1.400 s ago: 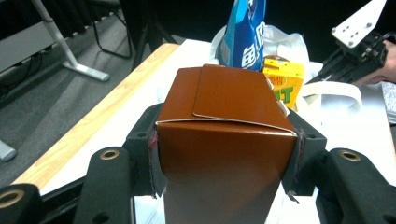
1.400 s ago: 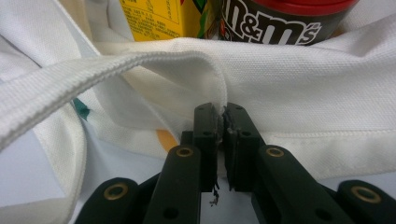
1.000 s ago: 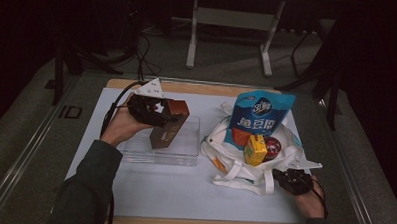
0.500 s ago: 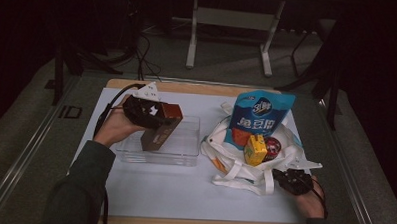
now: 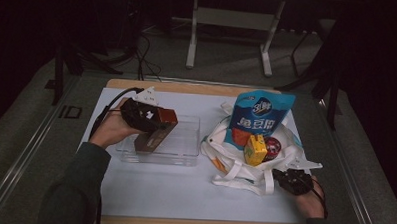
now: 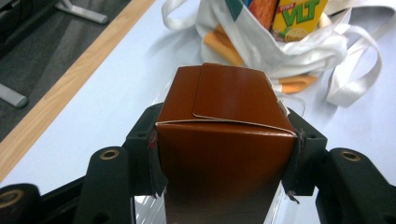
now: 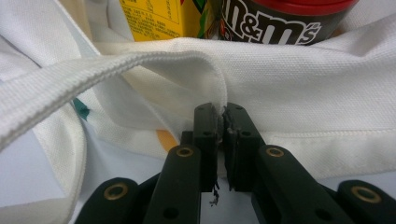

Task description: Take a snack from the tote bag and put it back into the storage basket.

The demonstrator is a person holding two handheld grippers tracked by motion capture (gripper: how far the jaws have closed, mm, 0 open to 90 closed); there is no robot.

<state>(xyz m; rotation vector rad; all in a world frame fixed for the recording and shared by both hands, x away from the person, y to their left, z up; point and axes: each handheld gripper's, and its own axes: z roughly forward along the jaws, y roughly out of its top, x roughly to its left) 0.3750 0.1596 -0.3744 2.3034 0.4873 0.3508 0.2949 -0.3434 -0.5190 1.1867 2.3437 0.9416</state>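
Over the clear tray [image 5: 185,141] my left gripper [image 5: 153,121] has the brown box [image 6: 224,135] clamped between its jaws, tilted, lower end inside the tray, not yet let go. My right gripper [image 7: 223,122] is pinched tight on the white tote bag [image 7: 327,93] edge. Still in the bag: yellow carton [image 5: 255,149], M&M's tub [image 5: 272,146], blue pouch [image 5: 259,116]. I judge one item nearly unpacked, three left

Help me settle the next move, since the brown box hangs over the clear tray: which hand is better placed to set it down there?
Left. The left gripper already clamps the brown box above the clear tray, while the right gripper is pinching the white bag.
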